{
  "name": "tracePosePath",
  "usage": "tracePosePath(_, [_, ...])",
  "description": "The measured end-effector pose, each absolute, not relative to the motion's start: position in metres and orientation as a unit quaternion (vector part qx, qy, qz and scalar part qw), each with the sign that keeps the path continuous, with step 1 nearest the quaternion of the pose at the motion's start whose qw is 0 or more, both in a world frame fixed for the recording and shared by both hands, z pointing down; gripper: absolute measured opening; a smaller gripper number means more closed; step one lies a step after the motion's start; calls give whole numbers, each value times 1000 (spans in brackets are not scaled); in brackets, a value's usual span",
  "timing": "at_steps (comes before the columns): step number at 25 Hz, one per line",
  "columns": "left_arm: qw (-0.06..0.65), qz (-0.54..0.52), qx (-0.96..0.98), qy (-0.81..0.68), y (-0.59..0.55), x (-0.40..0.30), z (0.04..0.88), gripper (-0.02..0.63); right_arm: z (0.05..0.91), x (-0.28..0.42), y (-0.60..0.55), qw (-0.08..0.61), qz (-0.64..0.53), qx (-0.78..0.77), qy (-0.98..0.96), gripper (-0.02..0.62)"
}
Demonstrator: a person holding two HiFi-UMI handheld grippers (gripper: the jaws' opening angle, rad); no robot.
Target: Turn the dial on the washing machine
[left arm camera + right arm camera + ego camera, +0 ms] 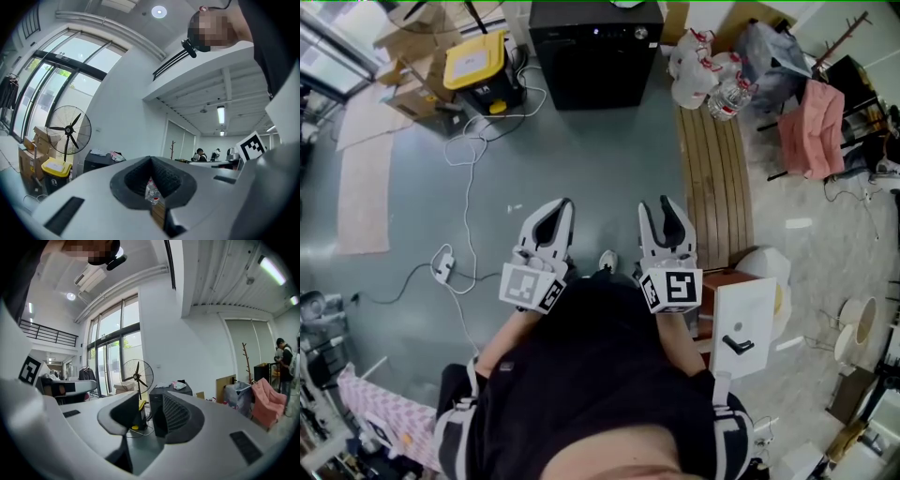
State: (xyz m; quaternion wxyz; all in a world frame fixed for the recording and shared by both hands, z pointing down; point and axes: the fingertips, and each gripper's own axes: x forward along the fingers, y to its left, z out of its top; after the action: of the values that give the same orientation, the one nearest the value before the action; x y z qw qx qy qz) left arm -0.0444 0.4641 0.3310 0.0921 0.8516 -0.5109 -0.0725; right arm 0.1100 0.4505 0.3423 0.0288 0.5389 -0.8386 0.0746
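Note:
The black washing machine (595,47) stands at the far side of the grey floor, with a small round dial (640,33) on its top panel. Both grippers are held close to the person's body, well short of it. My left gripper (562,204) has its jaws together with nothing in them; in the left gripper view (152,187) the pads meet, and the machine (96,164) shows far off at the left. My right gripper (657,204) is open and empty. In the right gripper view (149,416) the machine (171,389) shows beyond the gap.
A yellow-lidded bin (478,66) and cardboard boxes sit left of the machine, and white cables (469,178) trail over the floor. A wooden bench (712,178) with bags and bottles (703,70) runs along the right. A standing fan (137,376) is near the windows.

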Motion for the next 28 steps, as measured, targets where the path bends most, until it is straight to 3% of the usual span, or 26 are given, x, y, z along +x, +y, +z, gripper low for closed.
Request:
tracePosePath(12, [98, -60, 842, -527, 393, -13, 352, 21, 369, 150, 362, 31, 85, 527, -845, 175])
tracePosePath(20, [103, -72, 847, -516, 223, -28, 374, 21, 393, 131, 198, 56, 66, 530, -843, 175])
tracePosePath(28, [91, -91, 865, -485, 23, -51, 345, 21, 400, 98, -21, 84, 46, 537, -838, 175])
